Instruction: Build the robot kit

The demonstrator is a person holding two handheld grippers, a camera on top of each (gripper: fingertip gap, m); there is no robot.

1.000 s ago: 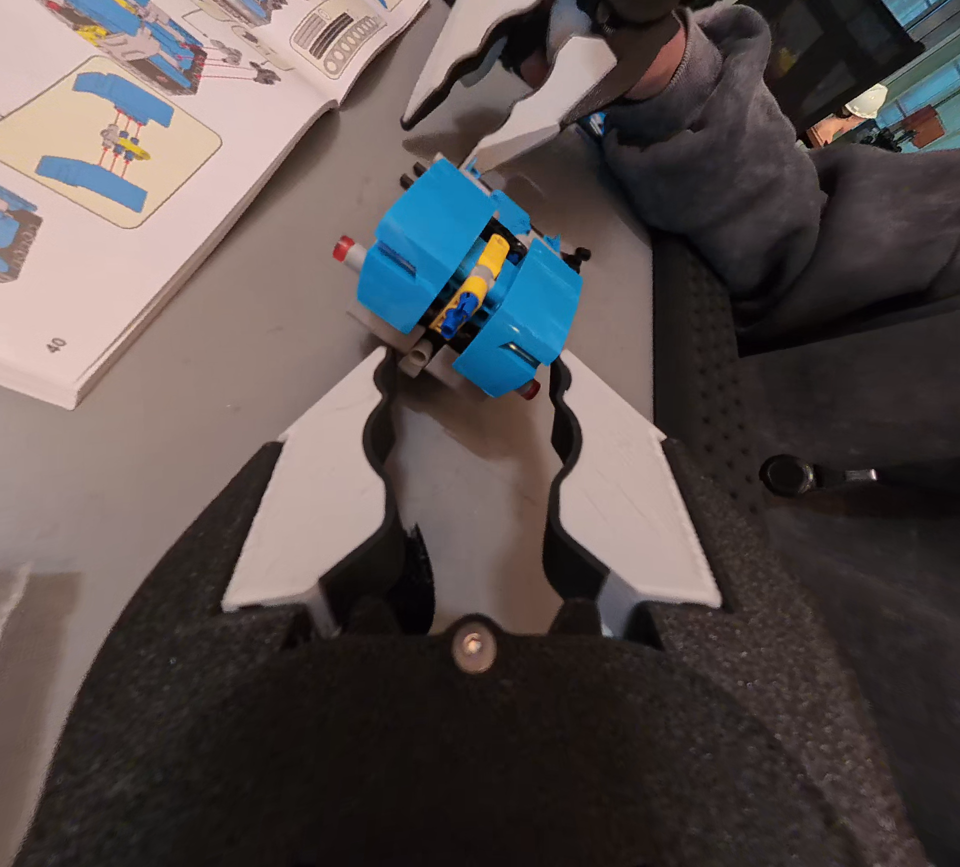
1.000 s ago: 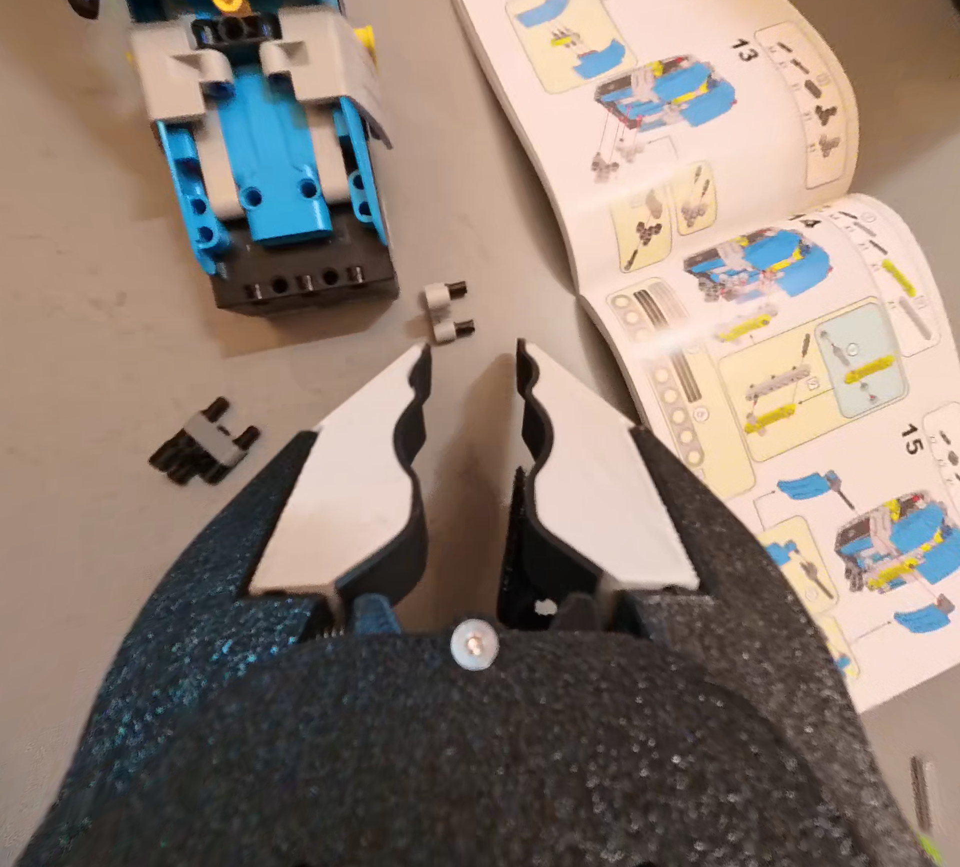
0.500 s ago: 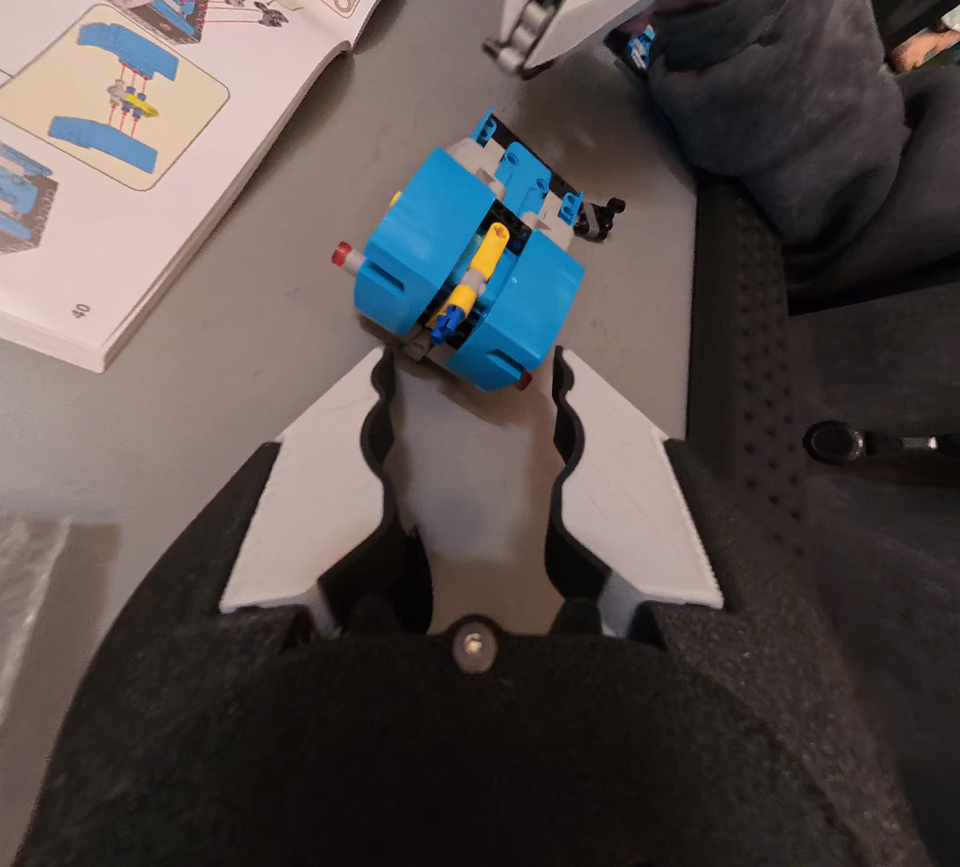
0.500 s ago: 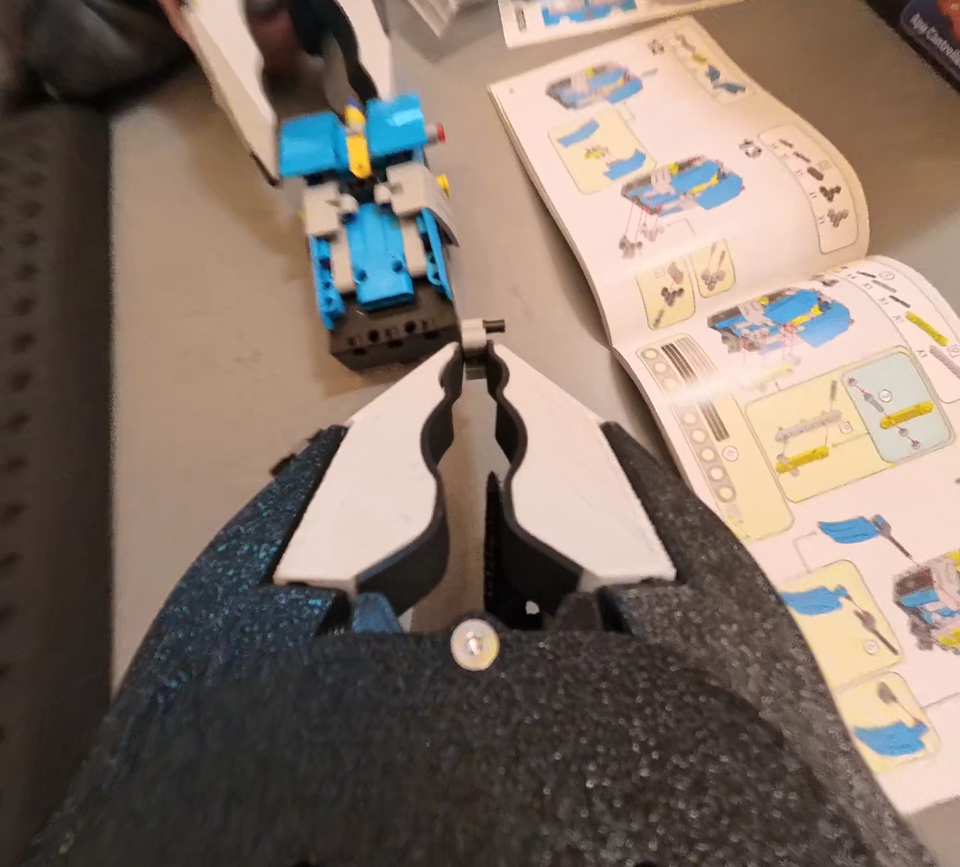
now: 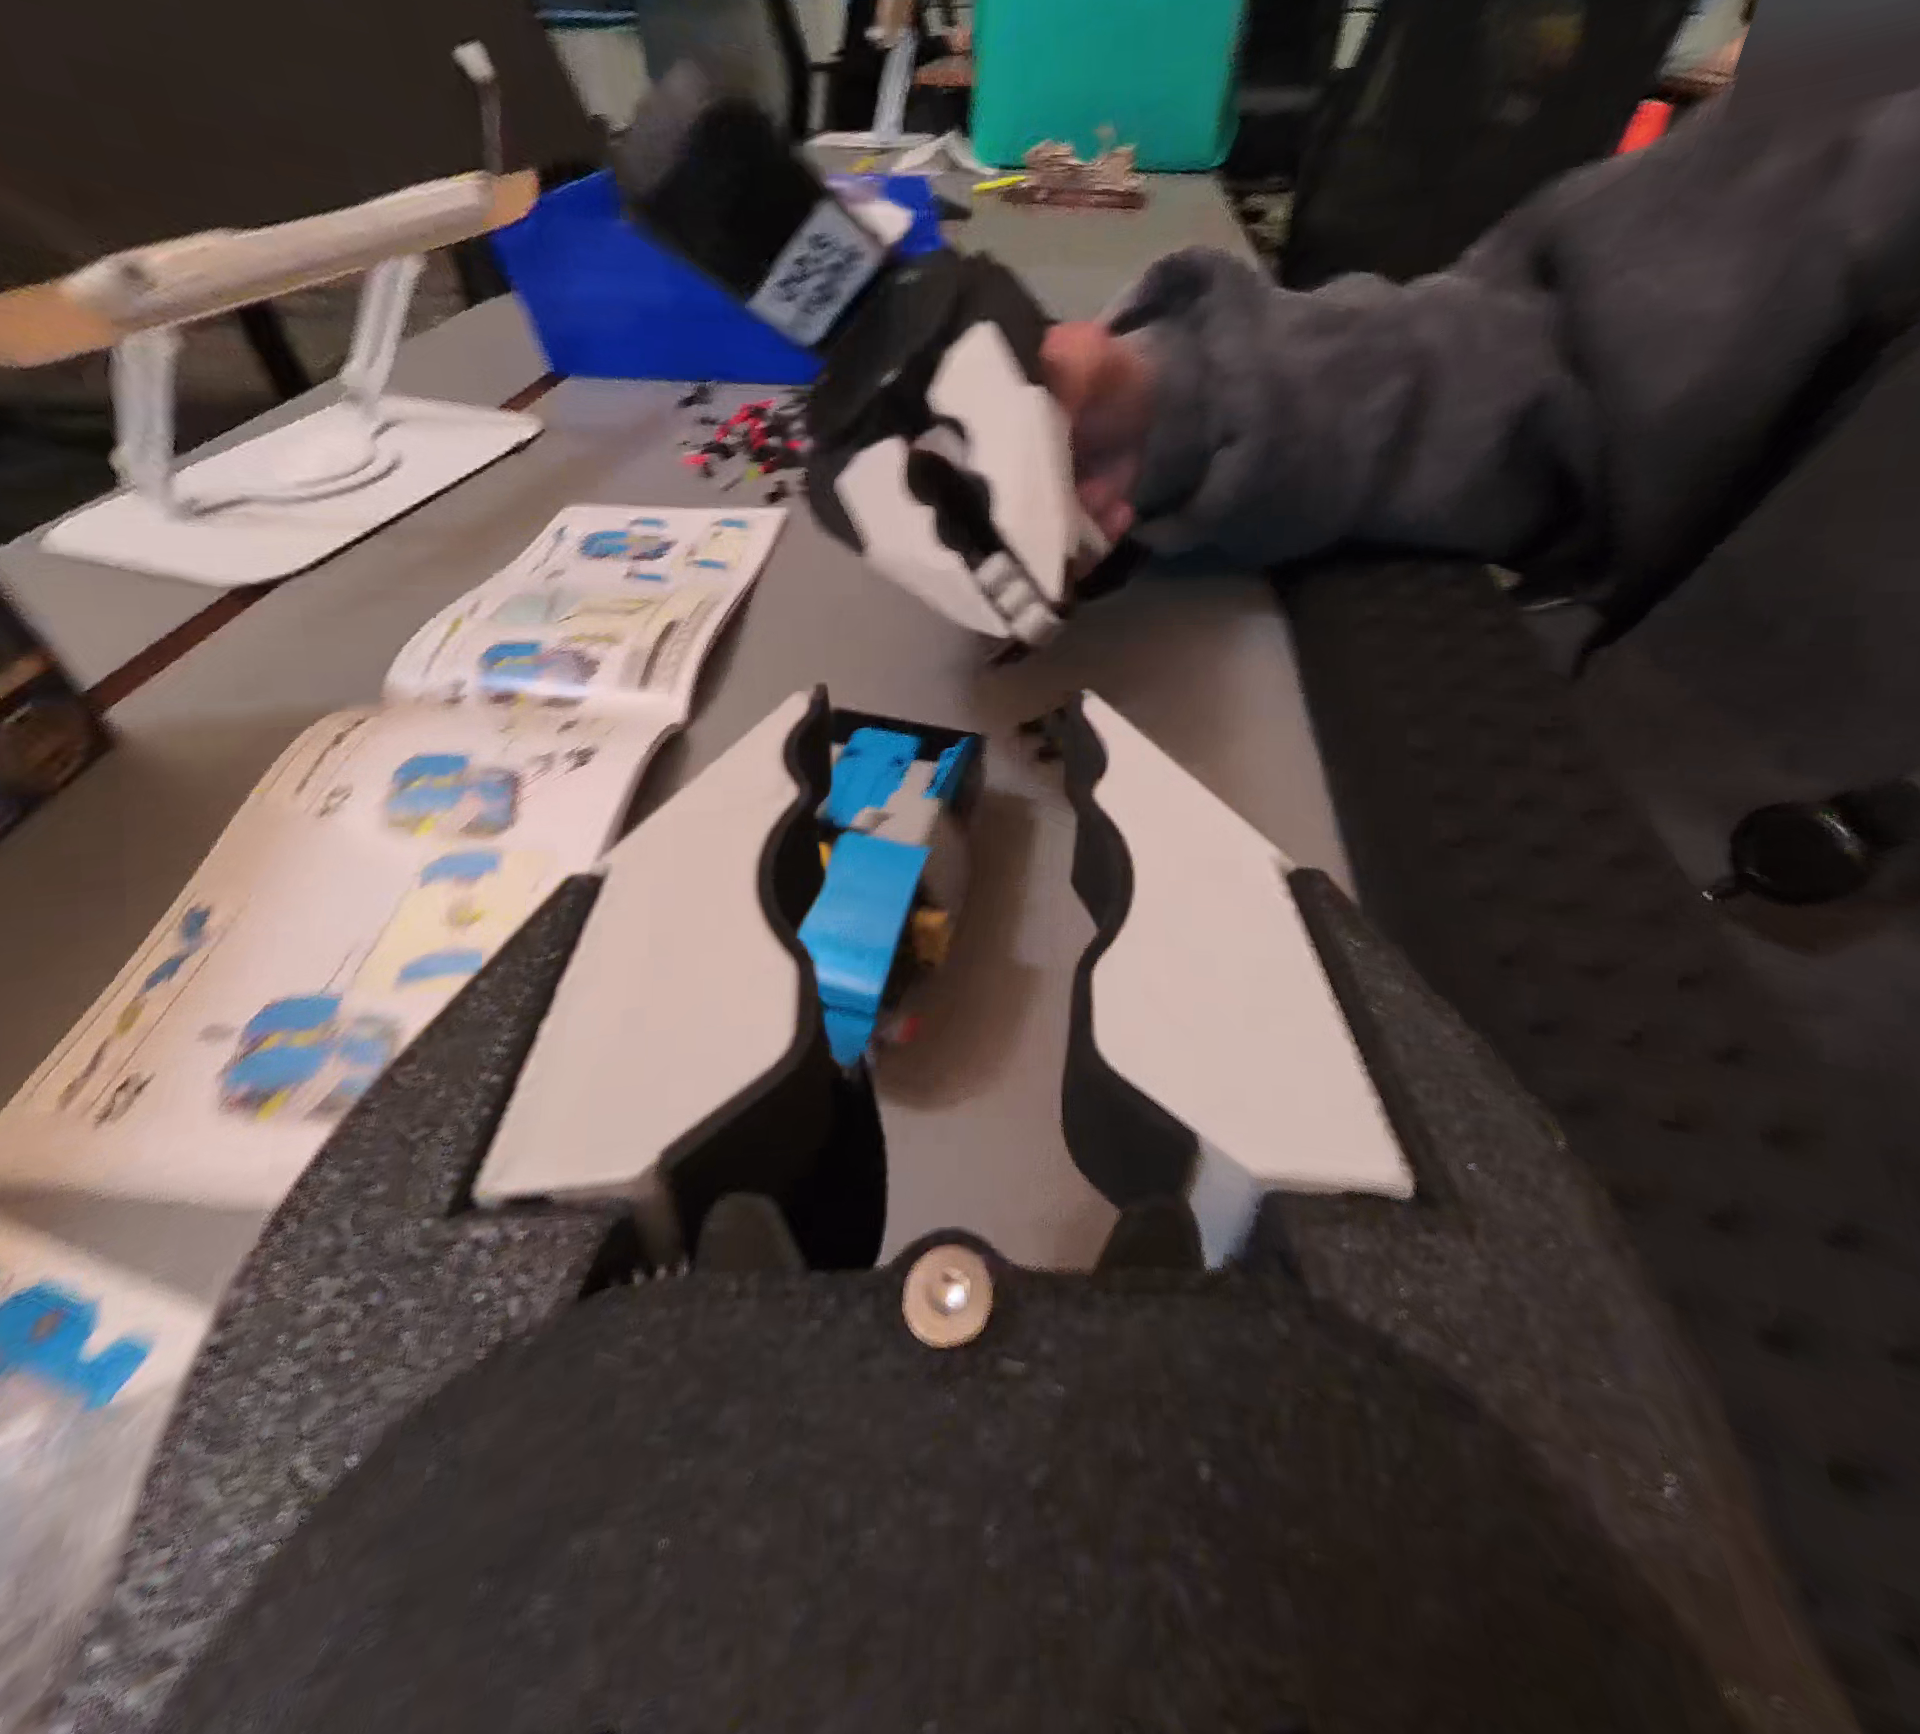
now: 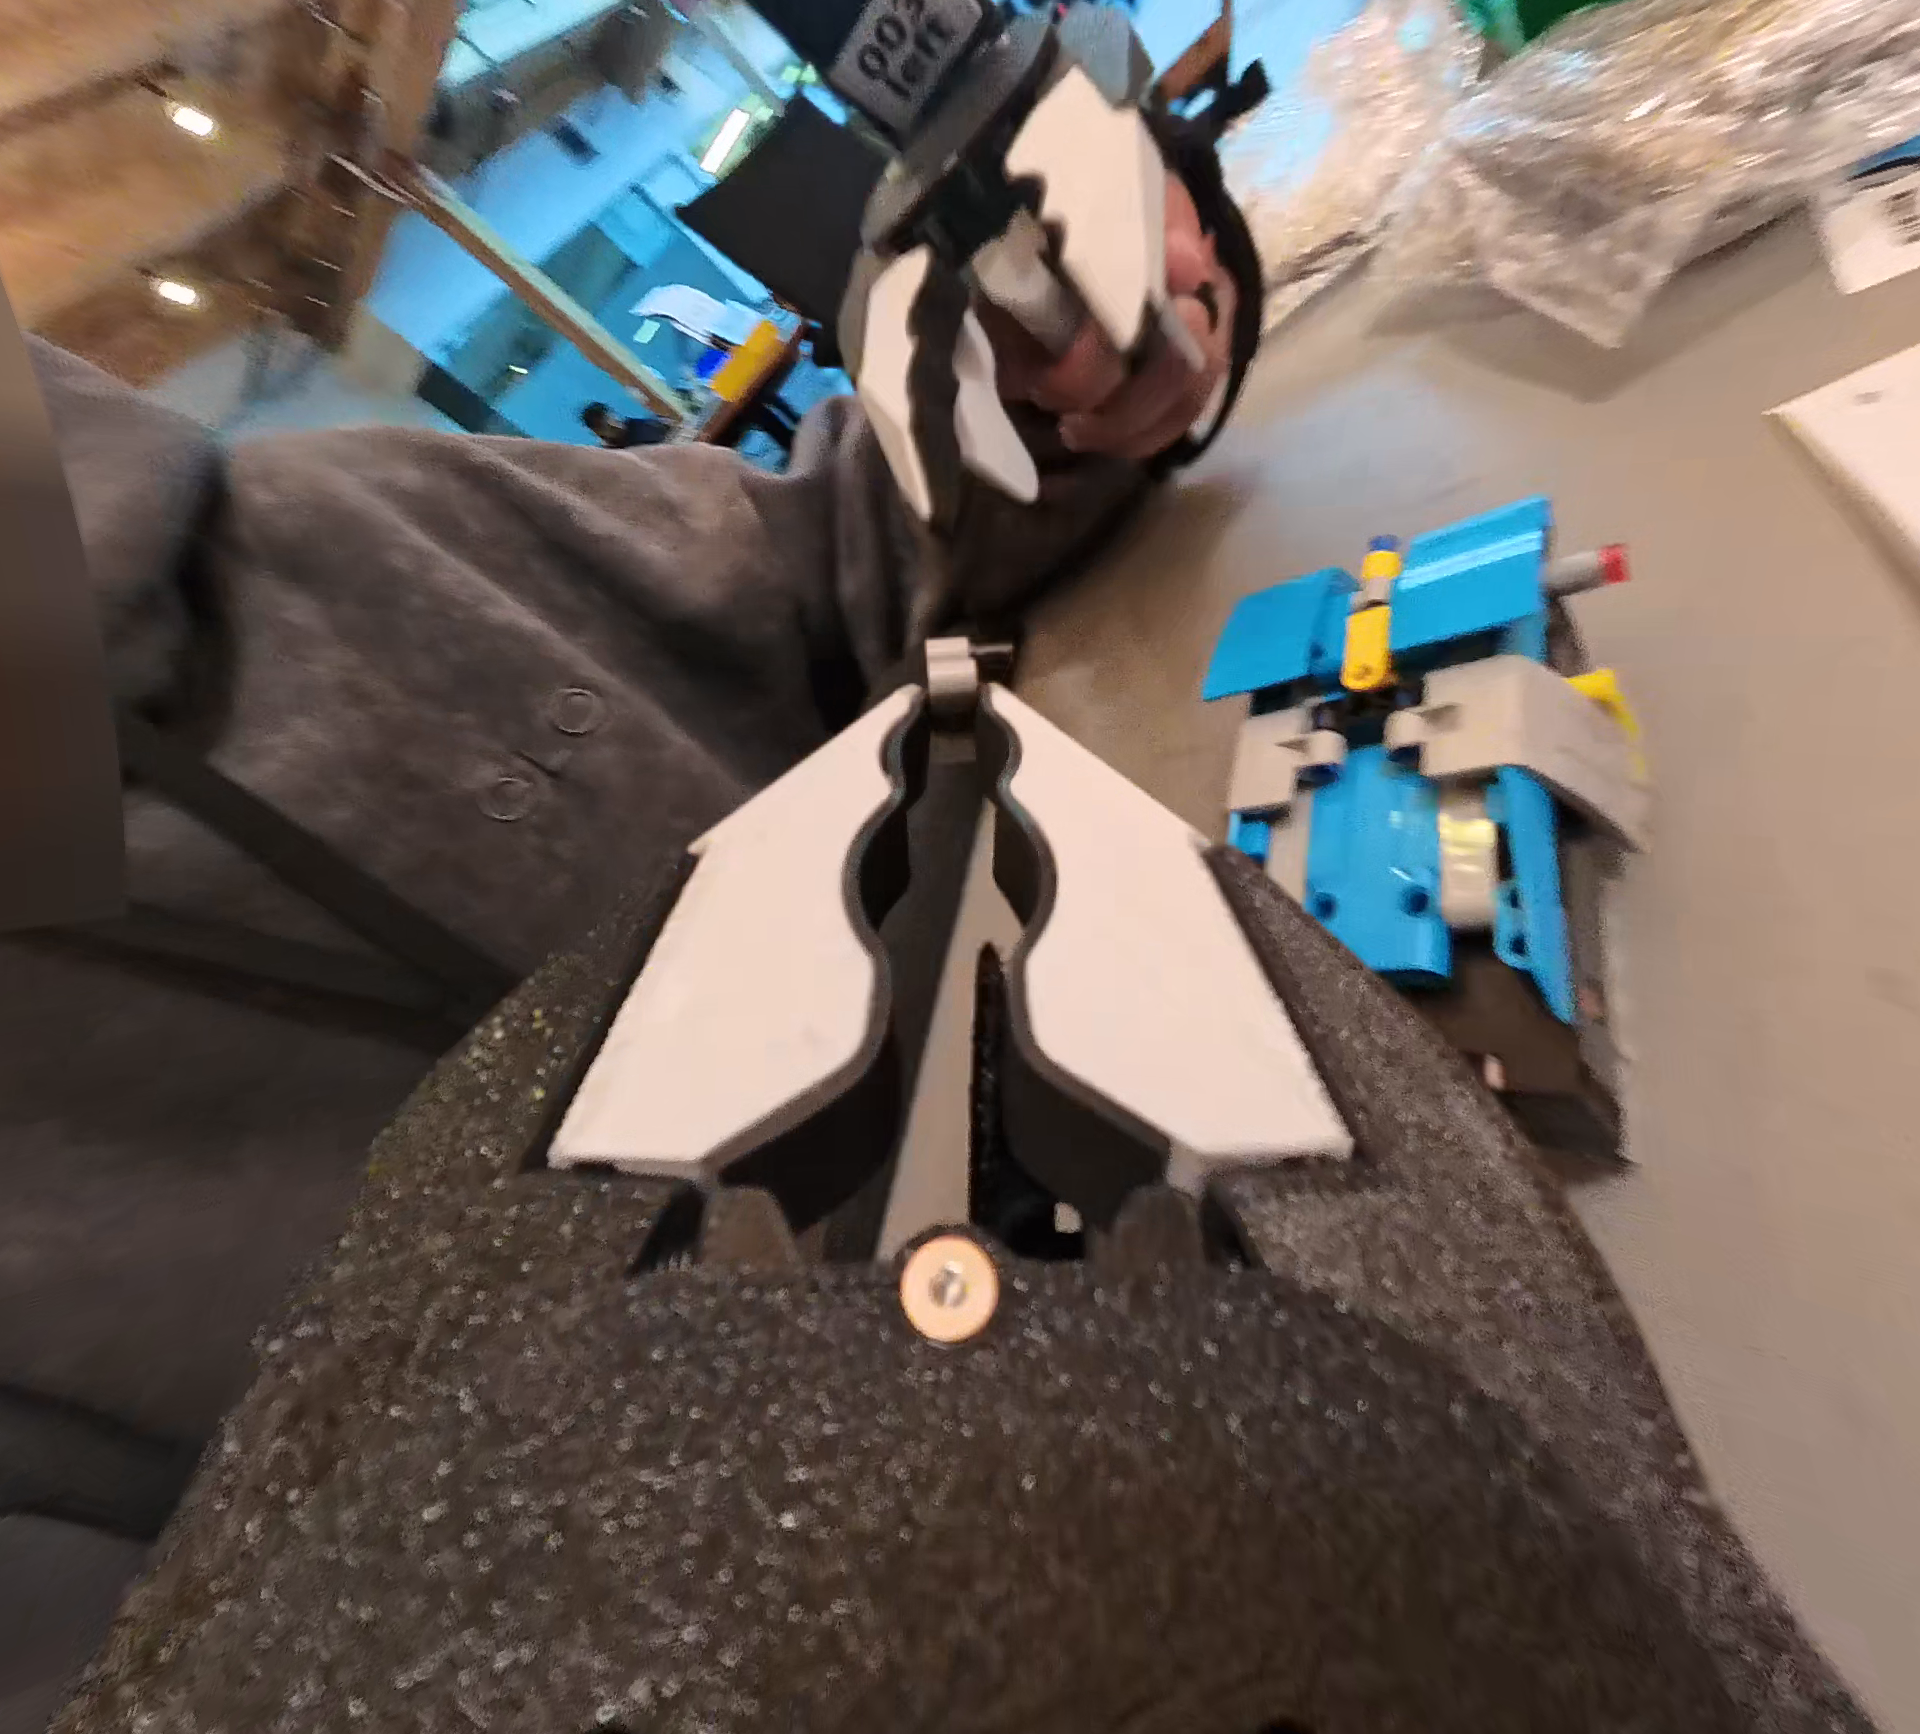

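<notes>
My right gripper [image 6: 951, 697] is shut on a small grey connector piece [image 6: 950, 668] and holds it in the air above the table edge. A blue, grey and yellow brick model [image 6: 1434, 780] lies on the grey table [image 6: 1766, 1165] to its right. My left gripper [image 5: 948, 718] is open. The model [image 5: 873, 884] shows between its fingers, but they do not touch it. In the right wrist view the left gripper [image 6: 977, 437] hangs above the table behind the model. In the left wrist view the right gripper [image 5: 1023, 614] is just beyond the model.
An open instruction booklet [image 5: 468, 811] lies left of the model. Small loose parts [image 5: 738, 448] lie before a blue bin [image 5: 644, 302]. A white stand [image 5: 260, 437] is far left. A clear plastic bag [image 6: 1610, 157] lies behind. A grey sleeve [image 6: 468, 593] rests at the table edge. Across from one pair of fingers to the other is roughly 5 cm.
My right gripper shut on the small grey connector and lifted it off the table. My left gripper tilted up and now looks along the table, still open. The model stayed put.
</notes>
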